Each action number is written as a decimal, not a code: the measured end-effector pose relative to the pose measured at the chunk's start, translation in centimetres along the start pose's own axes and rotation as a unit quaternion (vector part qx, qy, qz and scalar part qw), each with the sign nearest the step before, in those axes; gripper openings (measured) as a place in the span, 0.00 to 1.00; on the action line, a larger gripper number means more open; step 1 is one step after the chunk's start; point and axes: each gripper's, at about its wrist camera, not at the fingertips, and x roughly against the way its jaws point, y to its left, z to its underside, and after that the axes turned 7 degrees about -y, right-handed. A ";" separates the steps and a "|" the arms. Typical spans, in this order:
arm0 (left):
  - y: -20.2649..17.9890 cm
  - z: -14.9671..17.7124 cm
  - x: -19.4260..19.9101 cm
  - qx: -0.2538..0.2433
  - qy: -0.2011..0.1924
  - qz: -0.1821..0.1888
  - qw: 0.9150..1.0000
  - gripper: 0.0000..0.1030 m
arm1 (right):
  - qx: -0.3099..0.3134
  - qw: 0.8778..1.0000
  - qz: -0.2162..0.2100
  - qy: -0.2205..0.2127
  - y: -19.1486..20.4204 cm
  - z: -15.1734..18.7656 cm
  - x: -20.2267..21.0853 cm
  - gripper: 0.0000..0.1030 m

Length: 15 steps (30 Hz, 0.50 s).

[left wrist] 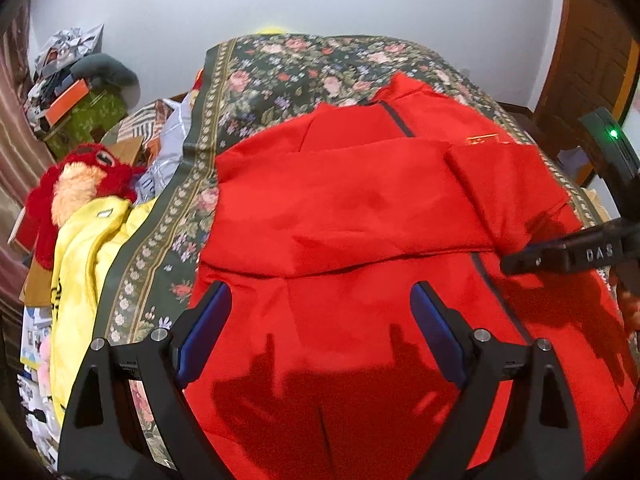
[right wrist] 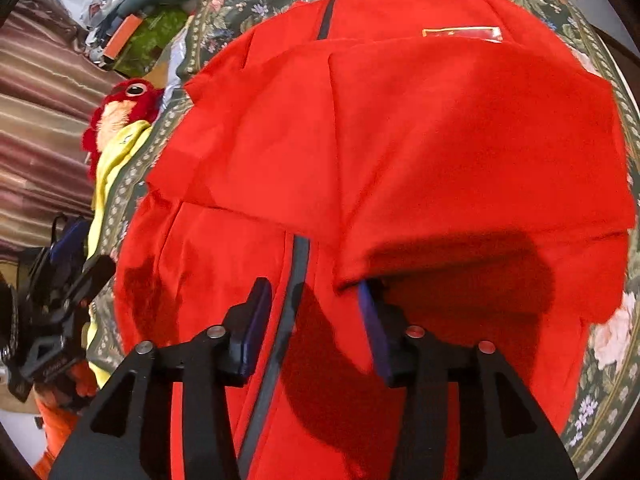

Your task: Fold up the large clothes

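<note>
Your left tool [left wrist: 320, 304] is hovering with its blue-padded jaws standing wide, nothing between them, just above the near part of the red jacket [left wrist: 360, 208]. Your right tool [right wrist: 316, 300] is standing at a narrower gap, partly parted and gripping nothing: the jacket's dark zipper [right wrist: 298, 264] is running between its pads, and a folded-over sleeve edge [right wrist: 460, 184] is draping onto the tip of the right-hand finger [right wrist: 370, 312], but the pads are not pinching any cloth.

The jacket is lying spread on the bed, on a dark floral bedspread [left wrist: 272, 76], with both sleeves folded across its chest and a small gold patch [right wrist: 462, 34] showing toward the far end, near the collar. In the left wrist view your right tool is entering from the right edge, its black body sitting over the jacket's right side.

Left of the bed, a yellow garment [left wrist: 84, 256] is hanging off the edge, with a red plush toy [left wrist: 88, 176] just beyond it. Farther left, a heap of clutter is sitting against the white wall: an orange box [left wrist: 66, 100] on top of something green; what is inside cannot be told.
</note>
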 end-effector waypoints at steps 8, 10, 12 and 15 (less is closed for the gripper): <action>-5.7 -3.6 1.3 -0.046 -0.022 0.034 0.998 0.88 | 0.004 0.994 0.051 -0.092 -3.0 1.4 7.2 0.41; -8.0 -4.8 1.2 -0.062 -0.025 0.052 0.996 0.88 | 0.002 0.989 0.077 -0.126 -4.2 1.9 9.7 0.42; -10.3 -5.8 0.8 -0.084 -0.027 0.065 0.994 0.88 | -0.008 0.983 0.097 -0.153 -5.6 2.4 11.8 0.44; -14.0 -7.0 -0.1 -0.116 -0.028 0.090 0.989 0.88 | -0.031 0.974 0.117 -0.189 -7.5 3.3 14.4 0.48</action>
